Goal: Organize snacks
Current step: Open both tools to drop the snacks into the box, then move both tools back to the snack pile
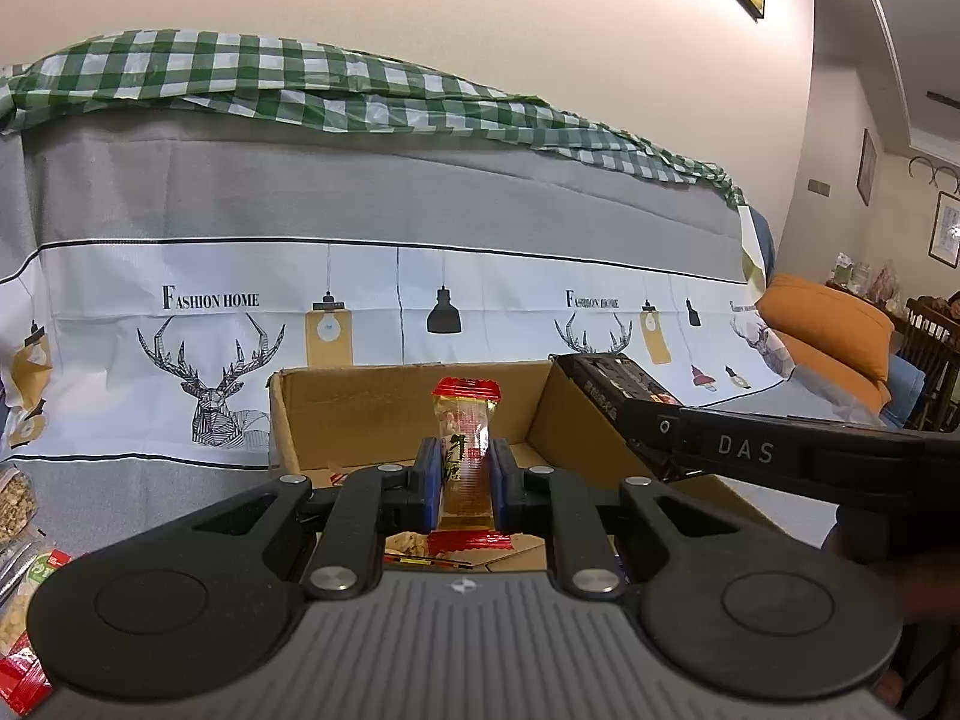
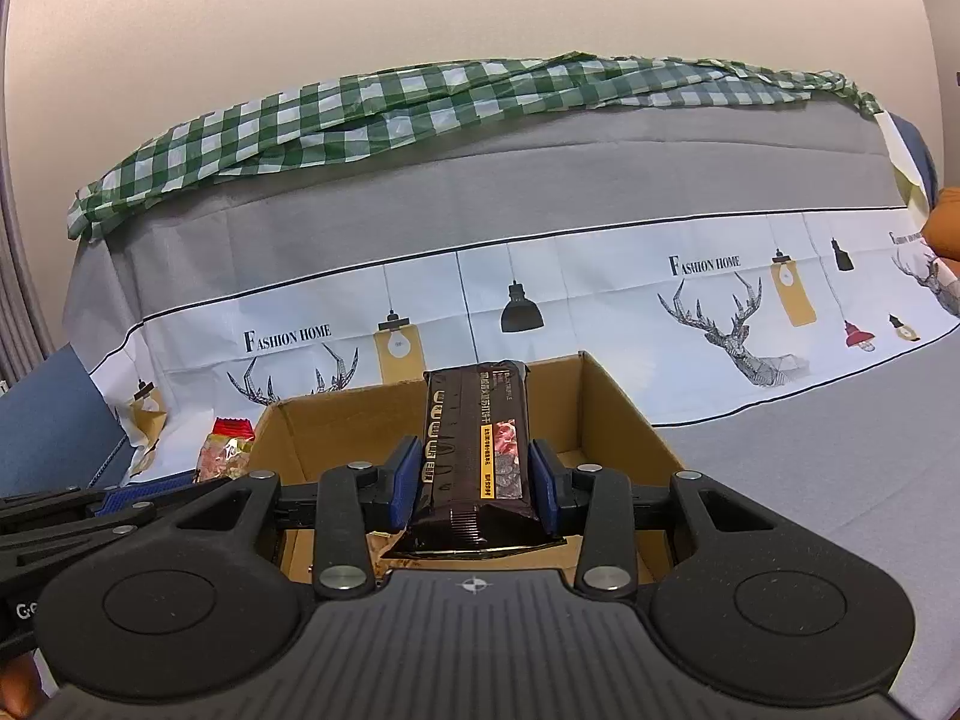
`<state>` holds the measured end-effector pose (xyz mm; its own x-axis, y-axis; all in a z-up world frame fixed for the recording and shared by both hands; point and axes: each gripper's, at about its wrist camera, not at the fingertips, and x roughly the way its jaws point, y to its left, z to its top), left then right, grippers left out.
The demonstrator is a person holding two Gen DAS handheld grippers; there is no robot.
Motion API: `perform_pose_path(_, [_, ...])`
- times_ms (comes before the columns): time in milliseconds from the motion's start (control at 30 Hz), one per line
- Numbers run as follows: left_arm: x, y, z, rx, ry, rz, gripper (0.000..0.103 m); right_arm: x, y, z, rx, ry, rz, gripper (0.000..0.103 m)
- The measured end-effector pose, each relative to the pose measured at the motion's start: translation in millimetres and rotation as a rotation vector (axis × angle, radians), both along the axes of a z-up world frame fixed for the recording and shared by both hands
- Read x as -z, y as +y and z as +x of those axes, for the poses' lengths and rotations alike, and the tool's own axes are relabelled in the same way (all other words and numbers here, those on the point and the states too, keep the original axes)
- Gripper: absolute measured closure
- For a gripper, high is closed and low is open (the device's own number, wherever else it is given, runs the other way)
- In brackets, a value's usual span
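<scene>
The left gripper (image 1: 467, 474) is closed on a narrow gold snack packet with red crimped ends (image 1: 465, 456), which is gripped at its middle between the blue pads (image 1: 427, 474) and held upright. The packet is held above the open cardboard box (image 1: 336, 408), near the box's near edge. Inside the box, below the packet, a few more wrappers are seen lying on the floor of the box, though they are mostly hidden by the gripper body.

The right gripper (image 2: 474, 480) is closed on a dark brown snack pack with gold lettering and a yellow strip (image 2: 477, 456). The pack is clamped on its two long sides by the blue pads (image 2: 403, 480) and is held standing on end, over the same cardboard box (image 2: 606, 414). In the left wrist view this pack (image 1: 618, 387) is seen at the box's right wall, tilted over the rim.

The box is set on a surface covered by a grey and white cloth printed with deer and lamps (image 1: 198, 312). A green checked cloth (image 1: 252, 84) is draped along the top behind it. More snack bags (image 1: 18, 564) are lying to the left of the box, and another red and gold packet (image 2: 225, 450) is seen just outside the box's left wall.
</scene>
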<state>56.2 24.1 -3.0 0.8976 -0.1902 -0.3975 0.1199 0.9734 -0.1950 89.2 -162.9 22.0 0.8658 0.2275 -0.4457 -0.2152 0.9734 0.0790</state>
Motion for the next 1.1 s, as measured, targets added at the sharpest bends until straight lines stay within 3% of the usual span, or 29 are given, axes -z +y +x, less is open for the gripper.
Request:
perform_pose_path(667, [-2.3,-2.7,-1.1,0.019,-0.012,-0.021,0.085,0.3,-1.5,-3.2,0.01,-0.022,0.013,0.062])
perform_pose_path(700, [-2.4,-2.0,-1.4,0.019,-0.013,-0.023,0.08,0.8,-1.6,-2.2,0.007,-0.014,0.02,0.06])
perform_pose_path(733, [-3.2,-1.4,-1.6,0.017,-0.017,-0.022,0.066,2.1,-1.6,-0.4,-0.001,0.005,0.031,0.059])
perform_pose_path(767, [-4.1,-1.0,-2.1,0.012,-0.024,-0.022,0.059,3.4,-1.1,0.9,0.001,0.019,0.031,0.055])
perform_pose_path(800, [-5.0,0.0,-3.4,0.005,-0.033,-0.024,0.054,4.3,0.4,1.1,0.009,0.022,0.02,0.046])
perform_pose_path(900, [-7.4,4.2,-5.0,-0.007,-0.04,-0.033,0.054,2.4,3.0,-0.6,0.021,-0.004,0.005,0.041])
perform_pose_path(1100, [-8.4,18.2,-12.3,-0.059,-0.049,-0.036,0.048,3.1,11.5,-4.8,0.037,-0.031,-0.019,0.04])
